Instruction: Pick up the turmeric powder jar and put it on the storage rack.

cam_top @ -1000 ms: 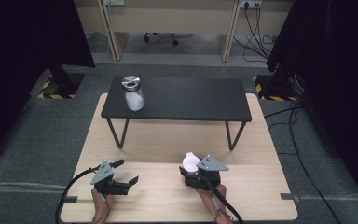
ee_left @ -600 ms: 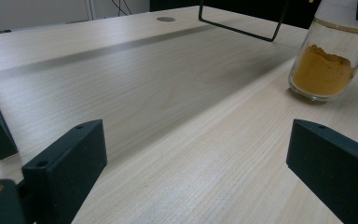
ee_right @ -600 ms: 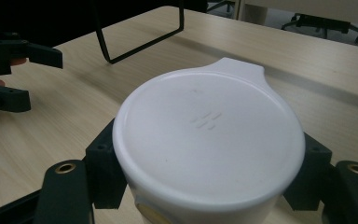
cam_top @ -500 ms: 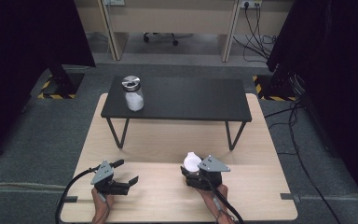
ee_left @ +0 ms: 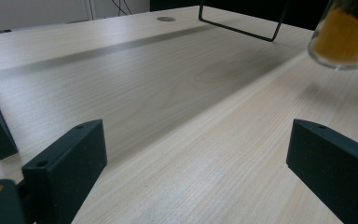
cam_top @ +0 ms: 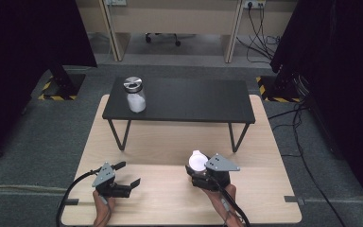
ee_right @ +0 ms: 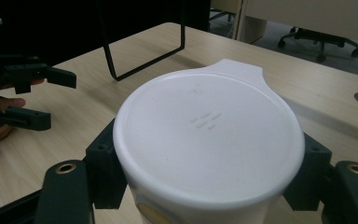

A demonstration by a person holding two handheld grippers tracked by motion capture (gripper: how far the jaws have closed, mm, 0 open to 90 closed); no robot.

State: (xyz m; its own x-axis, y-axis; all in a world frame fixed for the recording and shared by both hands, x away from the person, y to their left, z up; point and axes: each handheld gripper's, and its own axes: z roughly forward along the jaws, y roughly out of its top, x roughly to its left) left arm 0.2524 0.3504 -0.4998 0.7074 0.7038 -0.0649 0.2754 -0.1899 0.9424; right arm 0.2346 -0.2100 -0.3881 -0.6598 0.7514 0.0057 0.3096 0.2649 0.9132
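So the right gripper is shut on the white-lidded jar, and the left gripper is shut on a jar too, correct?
Not quite. The right gripper is shut on the white-lidded jar, but the left gripper holds nothing: the left gripper view shows its jaws standing apart over the bare wooden table.

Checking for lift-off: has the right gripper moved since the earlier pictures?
Yes. The right gripper, holding the white-lidded jar, has risen slightly, toward the black bench.

Open tabletop (cam_top: 170, 142) lies at 12 o'clock of both grippers; the black bench (cam_top: 179, 100) with its glass jar (cam_top: 135, 94) blocks beyond.
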